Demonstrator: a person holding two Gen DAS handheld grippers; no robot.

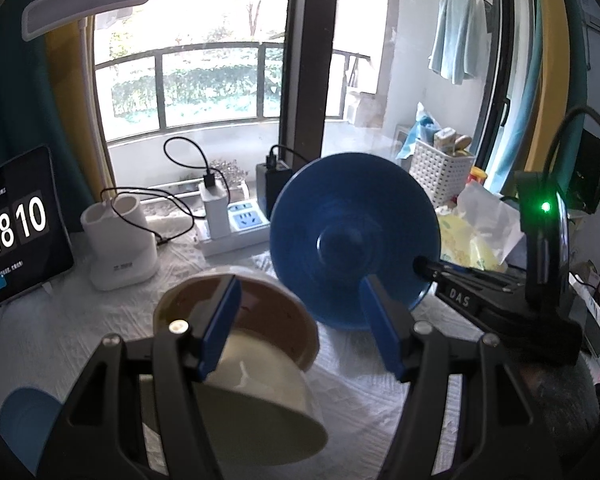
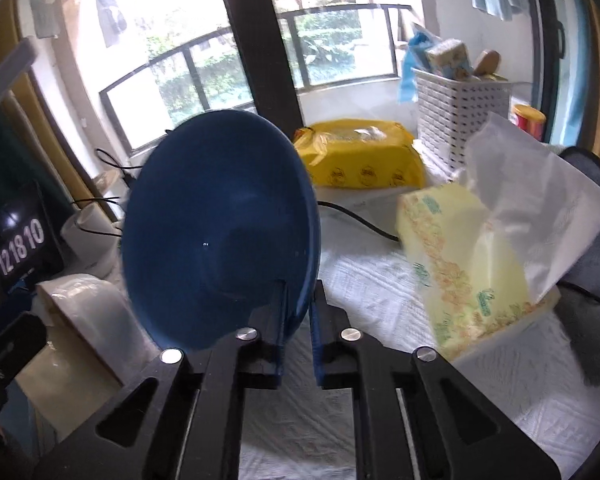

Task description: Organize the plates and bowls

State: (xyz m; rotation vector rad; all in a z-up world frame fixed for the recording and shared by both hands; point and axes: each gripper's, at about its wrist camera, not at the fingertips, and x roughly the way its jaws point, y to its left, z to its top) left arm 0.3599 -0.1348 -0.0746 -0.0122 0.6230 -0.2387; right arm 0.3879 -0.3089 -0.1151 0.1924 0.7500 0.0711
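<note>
A blue plate point(image 2: 220, 220) stands on edge in the air, and my right gripper point(image 2: 300, 320) is shut on its lower rim. The left wrist view shows the same blue plate point(image 1: 356, 240) from behind, with the right gripper point(image 1: 432, 270) at its right edge. A cream bowl with a brown inside point(image 1: 256, 364) lies tilted just under my left gripper point(image 1: 300, 324). The left finger point(image 1: 220, 320) crosses the bowl's rim, while the right finger point(image 1: 380, 332) stands clear of the bowl. The bowl point(image 2: 80, 312) also shows at the left of the right wrist view.
A white cloth point(image 2: 380, 280) covers the table. A tablet clock point(image 1: 12, 228), a white holder point(image 1: 120, 248) and a power strip with chargers point(image 1: 236, 224) stand at the back. To the right sit a tissue pack point(image 2: 460, 264), a yellow pack point(image 2: 360, 156), a white basket point(image 2: 460, 112) and a cable point(image 2: 360, 220). Something blue point(image 1: 28, 420) lies at the lower left.
</note>
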